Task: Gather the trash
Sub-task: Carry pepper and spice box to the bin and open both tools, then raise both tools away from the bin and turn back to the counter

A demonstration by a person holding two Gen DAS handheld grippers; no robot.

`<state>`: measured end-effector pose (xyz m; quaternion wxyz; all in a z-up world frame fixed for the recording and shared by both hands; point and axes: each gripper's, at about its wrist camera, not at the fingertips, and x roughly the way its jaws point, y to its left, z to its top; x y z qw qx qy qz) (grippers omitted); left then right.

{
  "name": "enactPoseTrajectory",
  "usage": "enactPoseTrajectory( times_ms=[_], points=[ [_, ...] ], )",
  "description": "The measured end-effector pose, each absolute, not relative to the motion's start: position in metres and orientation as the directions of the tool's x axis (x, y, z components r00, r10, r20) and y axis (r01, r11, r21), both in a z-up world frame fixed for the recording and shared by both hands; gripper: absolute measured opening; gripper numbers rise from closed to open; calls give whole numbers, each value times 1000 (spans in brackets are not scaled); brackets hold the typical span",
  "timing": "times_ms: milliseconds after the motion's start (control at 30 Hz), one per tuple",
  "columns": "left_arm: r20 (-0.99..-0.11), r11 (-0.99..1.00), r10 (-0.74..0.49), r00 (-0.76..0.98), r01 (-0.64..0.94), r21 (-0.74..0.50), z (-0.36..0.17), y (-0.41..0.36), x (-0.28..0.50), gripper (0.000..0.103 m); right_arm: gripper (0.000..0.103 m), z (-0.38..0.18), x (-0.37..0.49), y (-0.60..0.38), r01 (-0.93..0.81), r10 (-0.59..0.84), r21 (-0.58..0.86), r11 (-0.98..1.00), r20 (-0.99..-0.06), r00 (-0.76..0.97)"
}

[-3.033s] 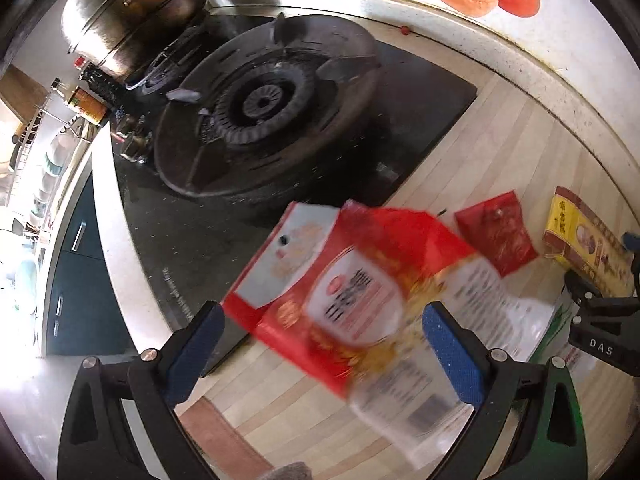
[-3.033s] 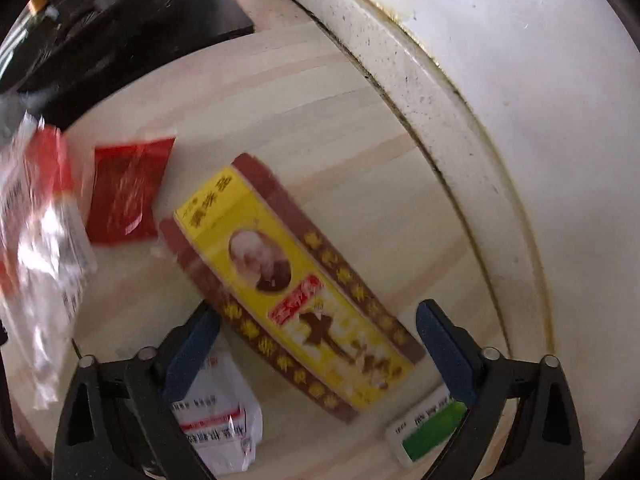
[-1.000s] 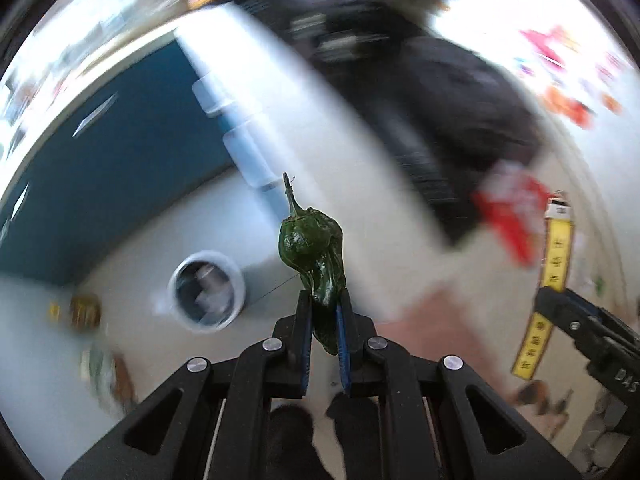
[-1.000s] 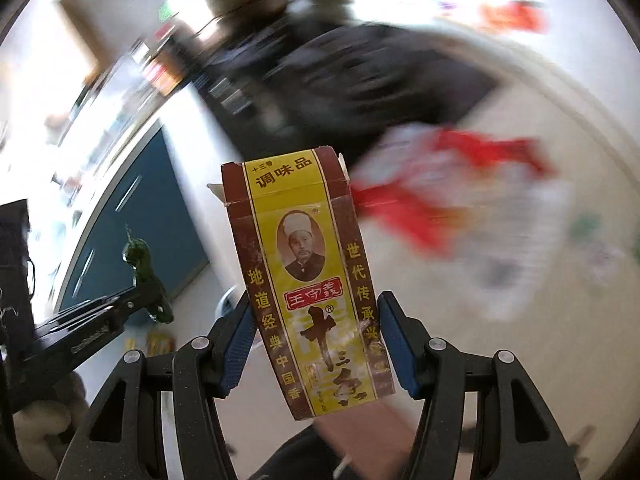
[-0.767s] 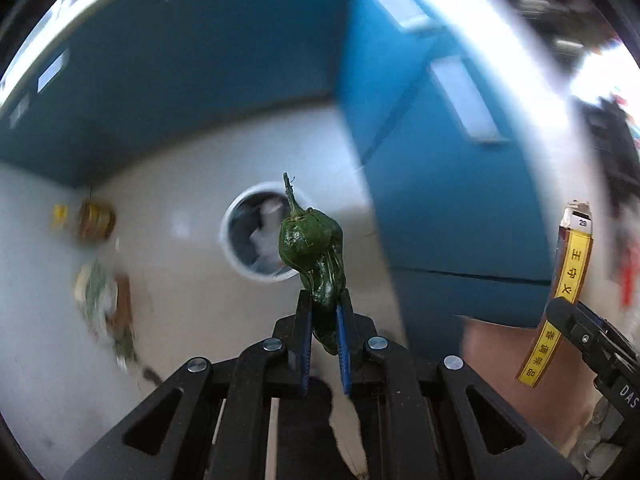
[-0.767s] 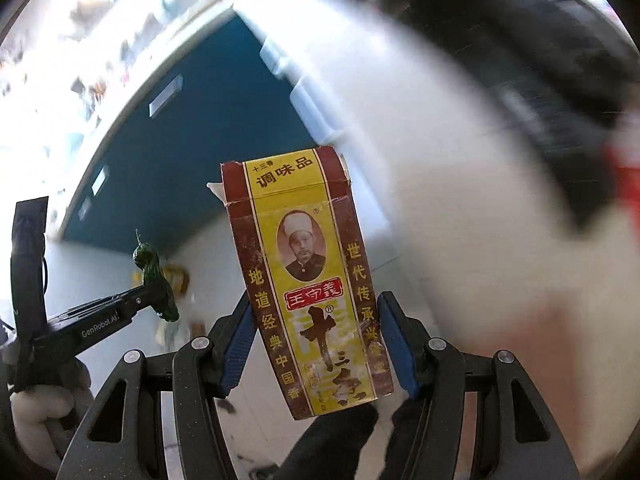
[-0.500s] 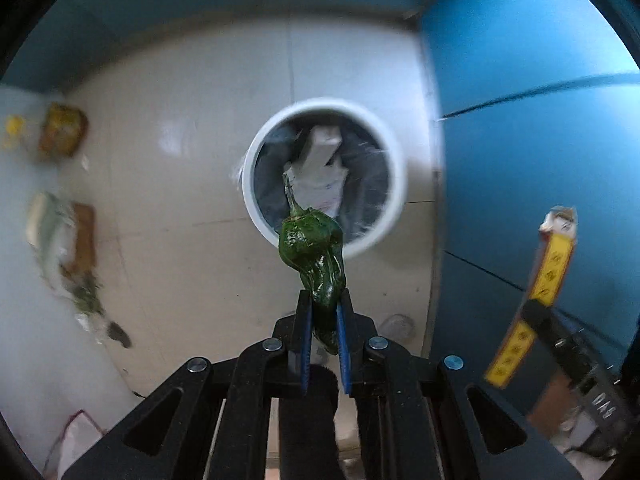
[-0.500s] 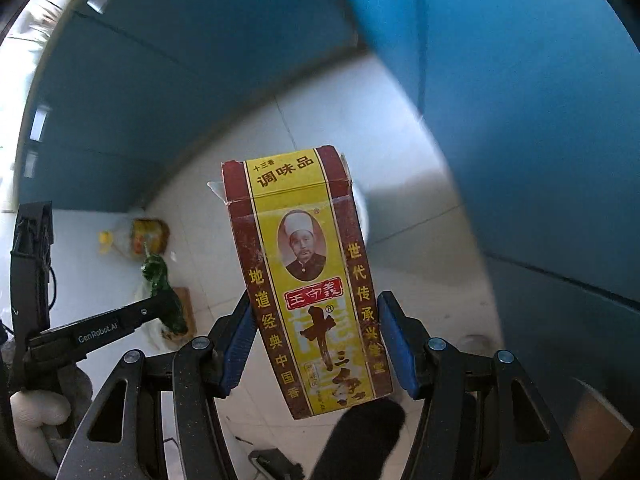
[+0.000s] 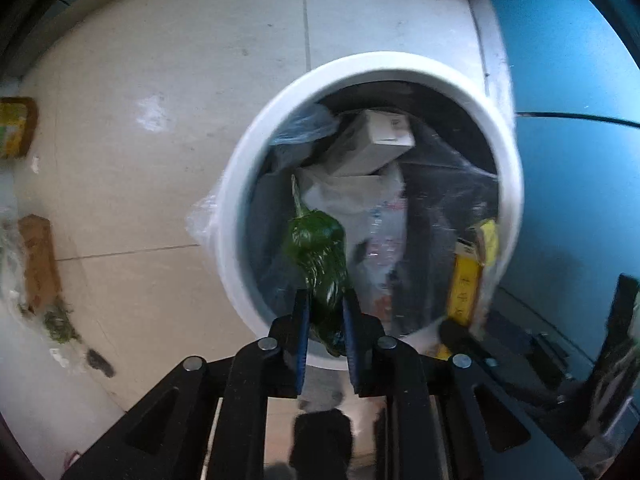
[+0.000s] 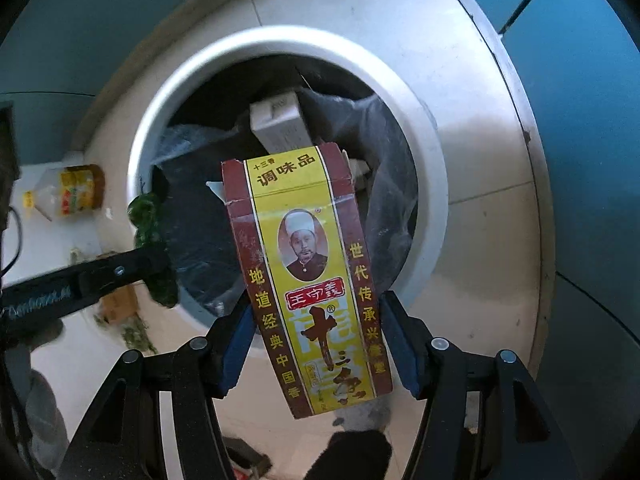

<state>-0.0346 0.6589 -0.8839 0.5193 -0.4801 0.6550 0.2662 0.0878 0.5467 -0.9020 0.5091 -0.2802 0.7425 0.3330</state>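
A white-rimmed trash bin [image 9: 236, 184] lined with a clear bag stands on the floor, right below both grippers. My left gripper [image 9: 325, 300] points down over it with a wrinkled green pepper [image 9: 316, 244] between its blue pads; its jaws are opening. My right gripper [image 10: 318, 320] holds a yellow and red spice box [image 10: 308, 272] upright over the bin [image 10: 432, 184]; its jaws are opening slightly, and the pads still touch the box. The right wrist view shows the left gripper [image 10: 152, 268] and the pepper [image 10: 148, 216] at the bin's left rim. The spice box [image 9: 466, 284] shows at the bin's right side.
Inside the bin lie a white carton [image 9: 372, 144] and crumpled bags. Blue cabinet fronts [image 9: 568, 160] rise just right of the bin. On the tile floor to the left are a yellow-labelled bottle [image 10: 78, 192], a cardboard piece [image 9: 38, 264] and green scraps.
Both grippers swung from the counter down toward the floor, each carrying its item. The bin now fills both views. The left pads stand a little wider apart.
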Motion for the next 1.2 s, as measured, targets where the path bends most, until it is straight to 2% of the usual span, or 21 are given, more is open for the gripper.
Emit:
enactPoseTrajectory(
  times_ms=[33,67,100,133,167,233,300,533,733,1200],
  points=[
    [-940,405,-340,-6,-903,-141,-883,659,-36,17,69,-906,94,547,-759,-85,209,617,-941,-328],
    [-944,408,-331,-12,-904,-132,-880,658,-39,31,83,-905,93,548,-767,-93,200,610,-943,-319],
    [-947,411,-319,-21,-904,-119,-876,657,-43,59,88,-902,93,548,-773,-95,192,605,-946,-309],
    [-951,416,-307,-25,-903,-111,-872,657,-44,71,93,-898,95,547,-776,-92,188,602,-949,-300],
    [-961,427,-275,-33,-900,-91,-864,657,-46,79,93,-893,95,547,-782,-93,178,597,-953,-288],
    [-974,449,-218,-55,-892,-50,-852,655,-48,80,96,-881,96,545,-797,-97,154,585,-961,-258],
    [-984,461,-164,-72,-887,-12,-838,652,-50,100,102,-862,96,541,-812,-88,128,569,-972,-216],
    [-998,456,-8,-66,-888,55,-776,634,-64,101,103,-801,91,523,-838,-56,51,543,-994,-96],
    [-999,416,43,-29,-908,45,-717,608,-77,101,103,-735,86,501,-823,0,52,566,-998,-63],
    [-981,383,174,82,-924,-9,-495,538,-105,101,103,-487,65,447,-863,161,55,501,-987,30]
  ],
)
